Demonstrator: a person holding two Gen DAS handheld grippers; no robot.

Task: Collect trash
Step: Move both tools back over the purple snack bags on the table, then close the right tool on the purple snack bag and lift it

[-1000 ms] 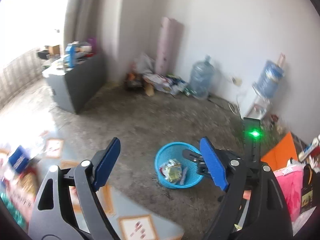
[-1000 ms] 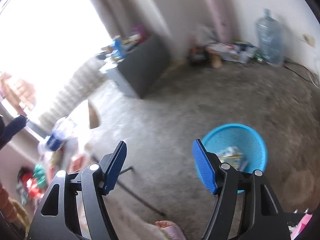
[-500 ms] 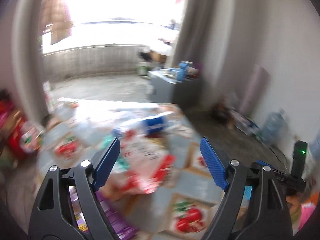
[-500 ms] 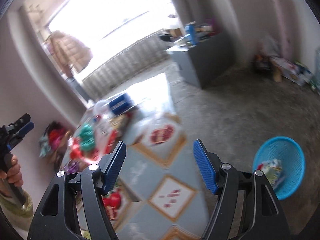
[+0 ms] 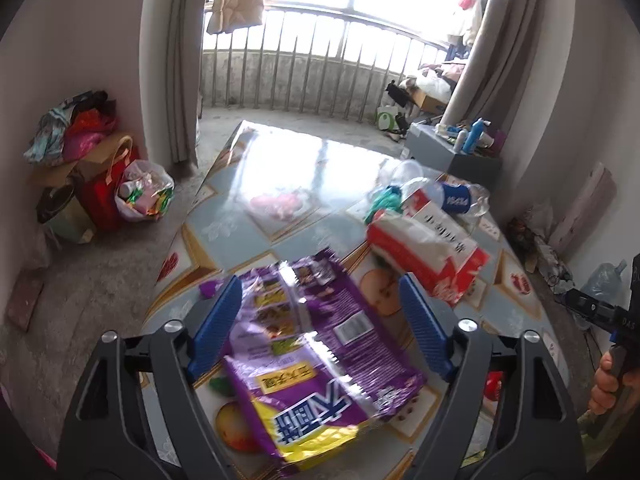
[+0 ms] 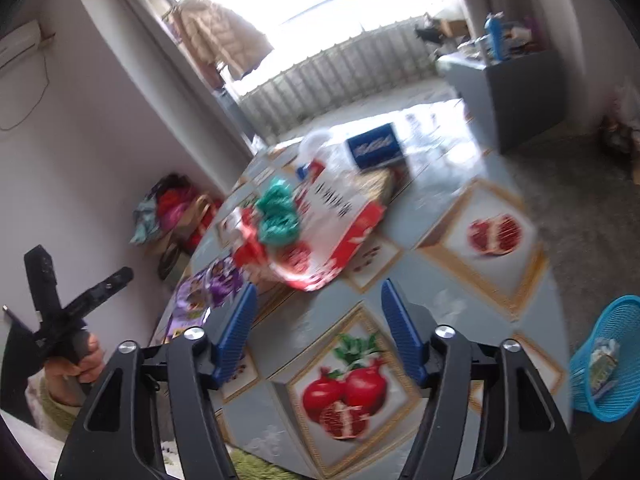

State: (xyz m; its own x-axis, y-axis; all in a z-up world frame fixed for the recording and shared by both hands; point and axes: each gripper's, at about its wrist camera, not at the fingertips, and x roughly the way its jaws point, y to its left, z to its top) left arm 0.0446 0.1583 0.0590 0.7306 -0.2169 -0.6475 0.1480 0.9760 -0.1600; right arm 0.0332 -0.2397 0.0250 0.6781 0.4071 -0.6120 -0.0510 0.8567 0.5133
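Presently, stock of the collection, itemised.

1. Left claw: mine, jaws spread but closing. The purple snack bag lies flat on the tabletop between the blue pads; neither pad presses it yet, as far as I can see.

2. Right claw: mine, jaws apart and closing, nothing between them; only the pomegranate-printed tabletop cover shows below.

3. Trash remaining on the tabletop:
 - purple snack bag, near edge, under my left claw;
 - red-and-white wrapper, just beyond the purple bag;
 - green crumpled scrap, resting on the red-and-white wrapper;
 - clear bottle with blue label, farther back, lying down.

4. Containers:
 - blue mesh basket on the floor beside the tabletop, off to my right. Holds at least one crumpled packet; otherwise mostly unfilled from what shows.
 - clear plastic bag on the floor by the wall, stuffed with mixed wrappers; whether it belongs to this job I cannot tell.

5. Progress, my estimate: early. One piece binned, four or so pieces left on the tabletop. Step in hand: closing on the purple bag, which is thin and slippery and lying flat, so the pads may skate over it.
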